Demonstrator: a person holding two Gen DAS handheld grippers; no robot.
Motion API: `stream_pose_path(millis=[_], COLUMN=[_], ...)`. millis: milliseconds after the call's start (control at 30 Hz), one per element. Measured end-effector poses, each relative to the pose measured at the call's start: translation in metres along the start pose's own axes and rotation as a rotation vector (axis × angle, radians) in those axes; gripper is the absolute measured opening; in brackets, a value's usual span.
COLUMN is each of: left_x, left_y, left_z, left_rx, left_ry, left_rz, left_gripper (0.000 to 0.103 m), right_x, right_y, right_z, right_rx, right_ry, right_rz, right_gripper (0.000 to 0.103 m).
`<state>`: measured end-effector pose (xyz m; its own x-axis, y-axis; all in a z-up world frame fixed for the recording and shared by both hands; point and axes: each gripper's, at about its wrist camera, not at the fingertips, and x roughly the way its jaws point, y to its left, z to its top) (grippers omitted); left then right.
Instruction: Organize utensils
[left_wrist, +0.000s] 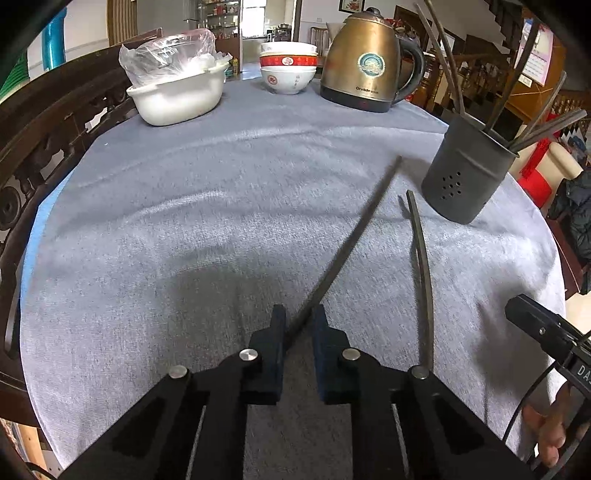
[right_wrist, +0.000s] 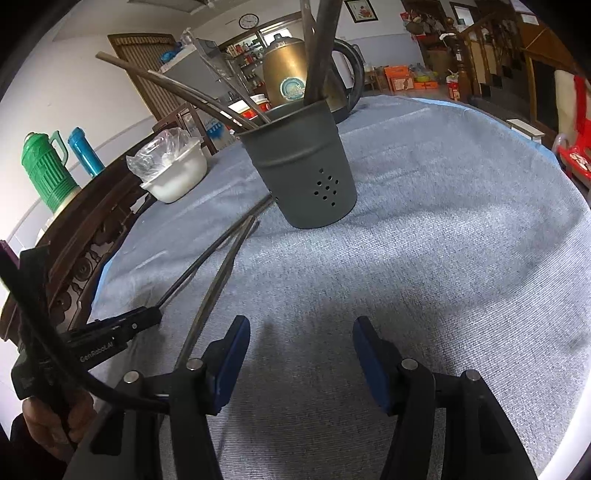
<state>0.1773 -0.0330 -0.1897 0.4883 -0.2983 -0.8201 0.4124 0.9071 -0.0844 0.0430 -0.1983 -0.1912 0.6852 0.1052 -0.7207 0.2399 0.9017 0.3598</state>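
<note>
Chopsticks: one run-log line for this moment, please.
left gripper: shut on chopstick | right gripper: open, empty | second chopstick: on cloth | holder: upright

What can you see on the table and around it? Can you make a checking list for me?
Surface: round table under a grey cloth, a bit wrinkled.
Job's things: dark holder standing upright with several chopsticks in it; one chopstick in the left gripper; one loose chopstick lying on the cloth.
Clutter: white tub with a plastic bag, stacked bowls, brass kettle.
Grippers: left gripper shut on the chopstick; right gripper open, holding nothing.
Cables: black cable by the left gripper.
Surroundings: carved wooden chair, green flask, wall clock.
</note>
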Motion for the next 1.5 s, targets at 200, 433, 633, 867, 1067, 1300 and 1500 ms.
stream_pose_path(millis=[200, 433, 633, 867, 1067, 1300, 1500], left_x=[-0.009, -0.029, -0.04, -0.051, -0.053, -0.051, -0.051], left_y=[-0.004, -0.003, -0.003, -0.003, 0.009, 0.021, 0.021], left_z=[-0.013, -0.04, -0.054, -0.051, -0.051, -0.058, -0.064], left_rx=[0.013, -0.005, 0.002, 0.011, -0.018, -0.048, -0.052], left_ry=[0.017, 0.039, 0.059, 0.037, 0.034, 0.039, 0.055], left_rz=[-0.04, -0.053, -0.071, -0.101, -0.086, -0.074, -0.117], left_gripper=[0.009, 0.008, 0.008, 0.026, 0.026, 0.026, 0.026], right_x=[0.0, 0.0, 0.0, 0.0, -0.002, 0.012, 0.041], right_y=[0.0, -0.001, -0.002, -0.001, 0.003, 0.056, 0.097], right_z=[0.0, -0.001, -0.001, 0.0, 0.007, 0.019, 0.012], right_rx=[-0.006, -0.001, 0.002, -0.006, 0.006, -0.085, -0.189], right_ry=[-0.001, -0.003, -0.006, -0.004, 0.019, 0.096, 0.206], right_rz=[-0.003, 0.003, 0.01, 0.007, 0.018, 0.05, -0.033], right_gripper=[0.062, 0.062, 0.062, 0.062, 0.062, 0.062, 0.062])
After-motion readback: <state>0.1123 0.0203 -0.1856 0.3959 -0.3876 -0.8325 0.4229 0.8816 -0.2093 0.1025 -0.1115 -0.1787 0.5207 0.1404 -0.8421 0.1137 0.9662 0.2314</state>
